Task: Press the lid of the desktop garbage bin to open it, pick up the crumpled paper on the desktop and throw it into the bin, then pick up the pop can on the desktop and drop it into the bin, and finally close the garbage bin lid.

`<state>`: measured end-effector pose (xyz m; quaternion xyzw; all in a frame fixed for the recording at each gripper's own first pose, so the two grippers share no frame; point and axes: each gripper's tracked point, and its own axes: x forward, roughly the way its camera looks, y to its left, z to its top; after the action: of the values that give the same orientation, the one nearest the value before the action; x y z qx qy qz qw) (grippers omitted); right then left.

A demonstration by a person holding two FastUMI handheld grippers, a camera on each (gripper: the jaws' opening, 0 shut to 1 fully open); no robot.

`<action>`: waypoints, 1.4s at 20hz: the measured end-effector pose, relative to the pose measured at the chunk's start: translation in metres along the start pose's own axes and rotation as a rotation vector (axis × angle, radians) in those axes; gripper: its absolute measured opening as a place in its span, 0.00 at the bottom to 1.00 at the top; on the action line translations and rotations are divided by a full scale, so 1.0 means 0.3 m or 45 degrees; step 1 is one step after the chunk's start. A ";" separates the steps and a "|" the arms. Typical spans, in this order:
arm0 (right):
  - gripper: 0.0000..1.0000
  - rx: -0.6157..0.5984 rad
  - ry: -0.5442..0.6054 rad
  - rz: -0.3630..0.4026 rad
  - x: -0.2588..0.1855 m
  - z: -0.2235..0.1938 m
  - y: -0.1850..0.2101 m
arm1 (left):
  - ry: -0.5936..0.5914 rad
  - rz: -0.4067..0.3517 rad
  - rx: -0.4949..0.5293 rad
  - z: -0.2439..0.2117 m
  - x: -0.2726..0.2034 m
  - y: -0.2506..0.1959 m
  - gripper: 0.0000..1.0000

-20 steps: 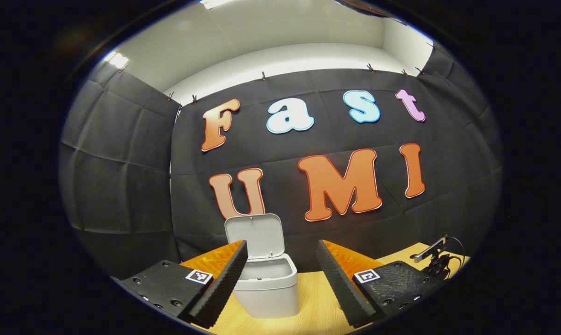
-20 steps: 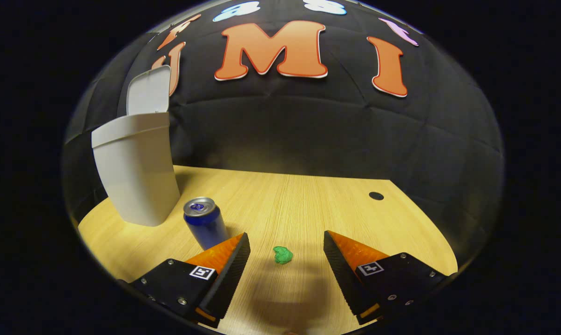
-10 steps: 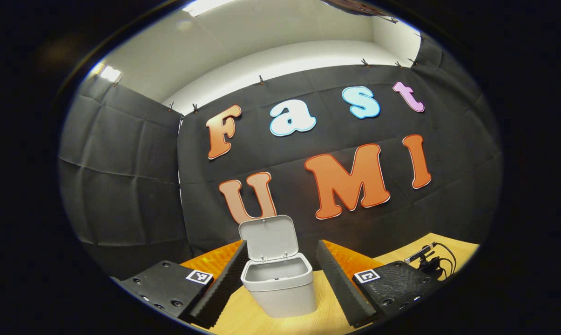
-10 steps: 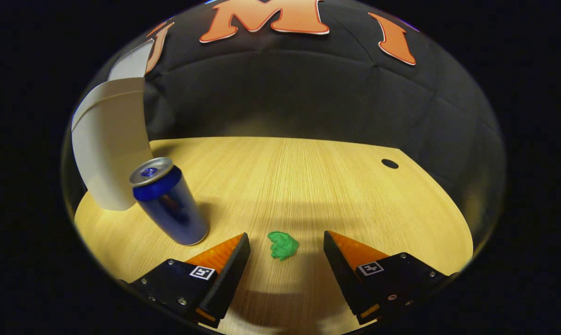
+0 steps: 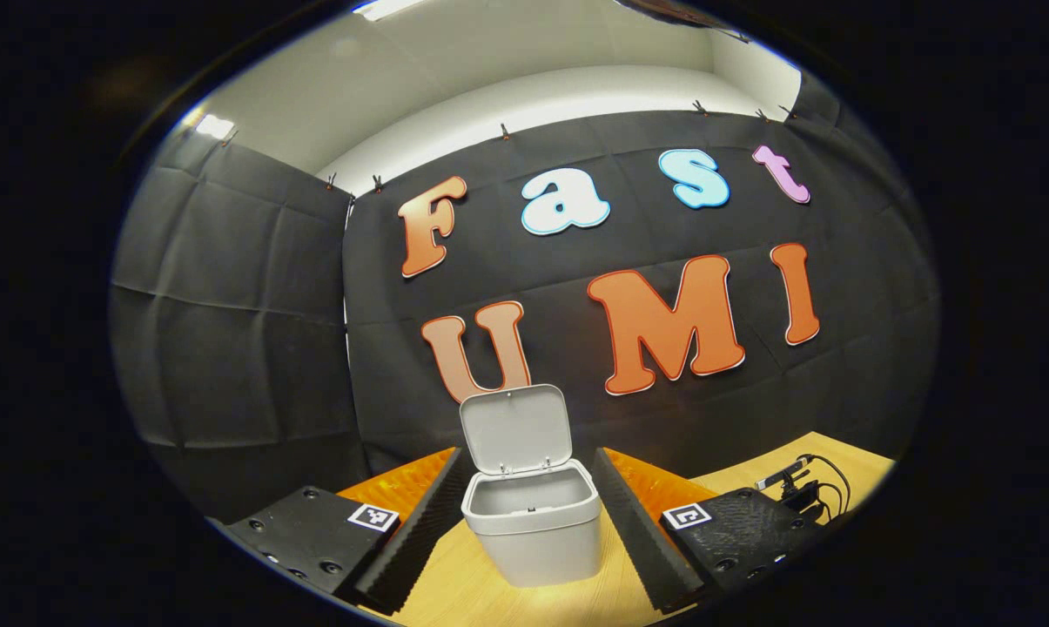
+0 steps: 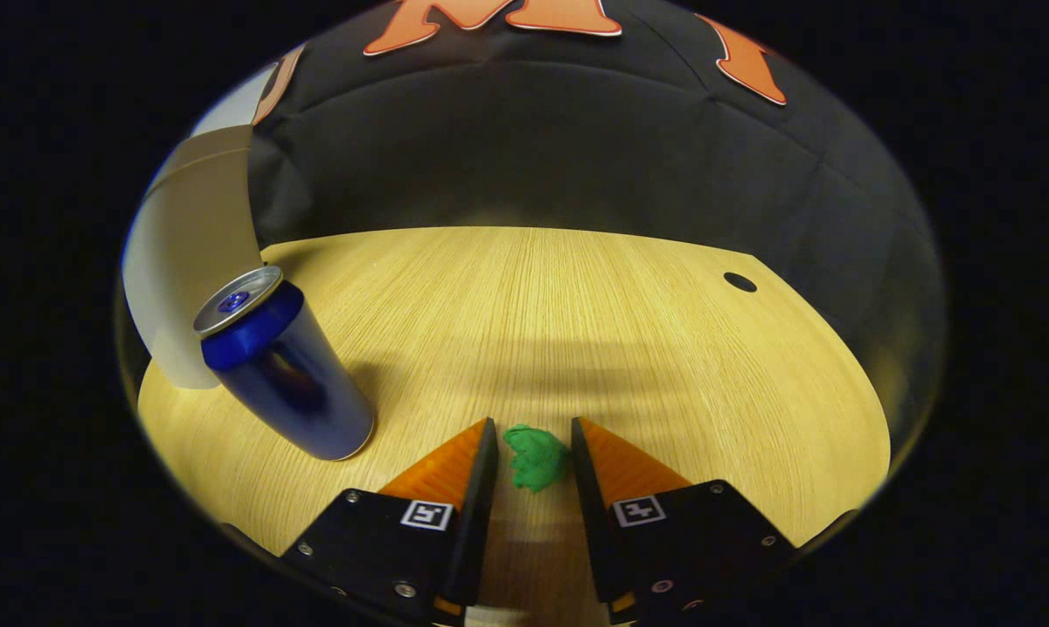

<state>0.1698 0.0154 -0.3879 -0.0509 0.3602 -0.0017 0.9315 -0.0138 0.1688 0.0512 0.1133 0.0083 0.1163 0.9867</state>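
Crumpled green paper (image 6: 536,456) on the wooden bench (image 6: 576,313), lying between the fingertips of the right tool (image 6: 529,440). Right tool narrowed around the paper, one finger (image 6: 480,470) just beside it on the left, the other just beside it on the right; firm contact on both sides cannot be told. Paper resting on the bench surface, not lifted. Blue pop can (image 6: 280,366) upright to the left of the right tool, silver top visible, well apart from the paper. Grey garbage bin (image 6: 184,270) behind the can at the left edge of the right gripper view, near the black cloth wall (image 6: 533,148). Small dark round hole (image 6: 739,282) in the bench toward the far right. Soft shadow on the bench ahead of the paper.

In the left gripper view, garbage bin (image 5: 533,522) standing on the bench (image 5: 454,592), seen between the fingers of the left tool (image 5: 528,461). Lid (image 5: 517,428) raised upright behind the opening, bin interior visible. Left tool spread wide, holding nothing, fingers apart from the bin walls on either side. Small black device with cables (image 5: 798,488) on the bench at far right.
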 end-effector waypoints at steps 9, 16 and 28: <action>0.15 -0.002 -0.001 -0.009 -0.031 0.021 0.008 | 0.027 -0.032 -0.004 -0.025 0.021 -0.015 0.99; 0.14 0.064 -0.194 0.012 -0.203 0.222 -0.019 | 0.035 -0.057 -0.072 -0.061 0.038 -0.019 0.94; 0.13 -0.001 -0.615 0.286 -0.684 0.714 0.346 | -0.030 -0.073 -0.177 -0.075 0.045 0.094 0.94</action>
<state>0.1581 0.1468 -0.1028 -0.0098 0.1308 0.1139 0.9848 -0.0080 0.2037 0.0358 0.0458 -0.0083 0.0871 0.9951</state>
